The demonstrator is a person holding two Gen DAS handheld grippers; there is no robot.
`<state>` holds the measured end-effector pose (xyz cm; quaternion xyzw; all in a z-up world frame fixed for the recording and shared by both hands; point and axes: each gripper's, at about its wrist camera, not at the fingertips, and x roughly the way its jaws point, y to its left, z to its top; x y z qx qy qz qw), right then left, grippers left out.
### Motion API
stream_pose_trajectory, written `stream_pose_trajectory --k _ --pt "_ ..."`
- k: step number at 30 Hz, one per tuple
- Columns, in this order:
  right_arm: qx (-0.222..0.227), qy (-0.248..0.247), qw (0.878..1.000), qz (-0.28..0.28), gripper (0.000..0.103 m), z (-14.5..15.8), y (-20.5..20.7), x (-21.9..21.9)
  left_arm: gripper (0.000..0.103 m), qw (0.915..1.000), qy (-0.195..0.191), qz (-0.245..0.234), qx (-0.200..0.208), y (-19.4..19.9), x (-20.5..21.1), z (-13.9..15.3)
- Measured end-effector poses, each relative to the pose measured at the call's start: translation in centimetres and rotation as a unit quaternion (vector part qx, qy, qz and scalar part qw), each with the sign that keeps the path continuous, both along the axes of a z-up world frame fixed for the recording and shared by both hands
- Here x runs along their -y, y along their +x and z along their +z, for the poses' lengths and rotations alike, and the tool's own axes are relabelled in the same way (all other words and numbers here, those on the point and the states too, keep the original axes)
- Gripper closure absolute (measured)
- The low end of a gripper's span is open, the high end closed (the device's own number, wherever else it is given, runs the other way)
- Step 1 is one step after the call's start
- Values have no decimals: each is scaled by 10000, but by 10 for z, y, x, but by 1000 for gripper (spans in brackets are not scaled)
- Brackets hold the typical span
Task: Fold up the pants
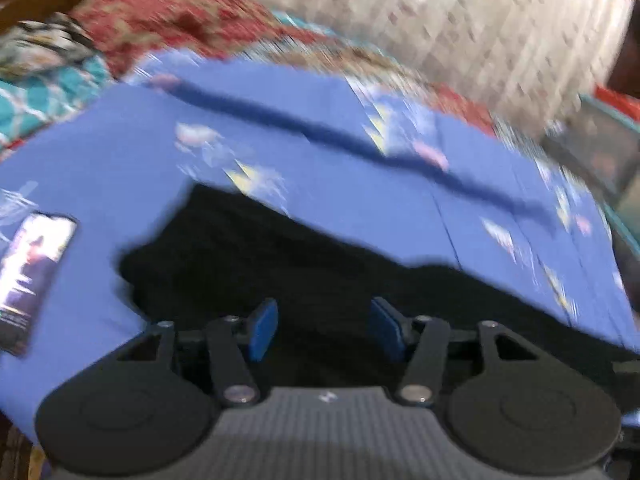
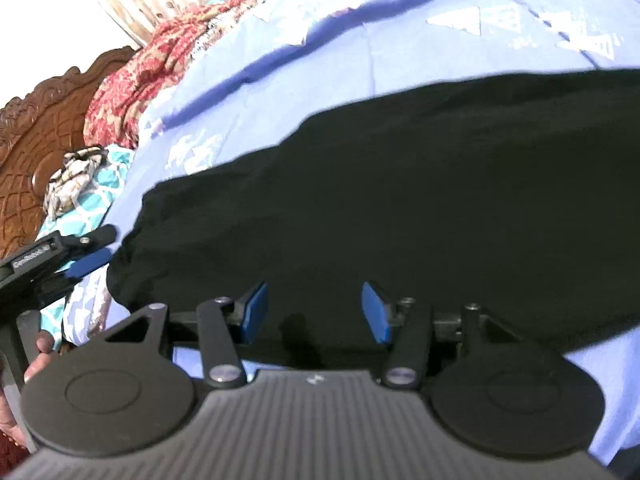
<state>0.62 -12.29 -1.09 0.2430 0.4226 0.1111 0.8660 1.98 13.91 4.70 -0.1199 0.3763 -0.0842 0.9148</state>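
Here, from the left wrist camera, the left gripper [image 1: 324, 330] hovers over black pants [image 1: 304, 280] with its blue pads spread apart and nothing pinched between them. The pants lie flat on a blue bedsheet [image 1: 120, 132], their long axis running from lower right toward upper left in this blurred view. A phone [image 1: 34, 276] lies on the sheet at far left.

From the right wrist camera, the right gripper [image 2: 316, 314] also stands spread and empty above the pants [image 2: 400, 200], which stretch from lower left to upper right. The left gripper [image 2: 86, 258] sits beside their left end.
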Motion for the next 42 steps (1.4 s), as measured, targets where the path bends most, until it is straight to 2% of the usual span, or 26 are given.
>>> stream_pose_trajectory --k 3,5,6,11,12,21,34,35,39,42 --pt "-309 79 9994 -158 50 -16 -5 12 51 9983 262 -235 -471 4 22 -27" --pt "-295 431 9983 -275 50 -23 -10 24 53 9944 542 -153 -897 9 28 -48" --pt "-312 615 9970 -345 50 -25 -12 30 53 9935 556 -127 -984 8 27 -55" --pt "-342 921 9942 -443 49 -29 -11 33 54 9950 423 -129 -894 3 22 -59" --pt "-403 921 9944 -322 49 -29 -11 33 54 9951 398 -116 -894 2 22 -60" --pt "-384 1074 9924 -462 49 -31 -16 42 53 9959 364 -111 -823 -1 22 -61" --pt "-399 912 9938 -487 49 -25 -14 36 53 9961 228 -125 -840 -2 17 -60" --pt "-342 823 9950 -454 49 -21 -15 36 53 9960 222 -124 -854 -2 17 -60" --pt "366 227 9982 -413 49 6 -27 38 53 9957 282 -119 -874 -1 19 -60" --pt "479 20 9967 -657 49 13 -33 55 53 9953 377 -108 -885 0 23 -60"
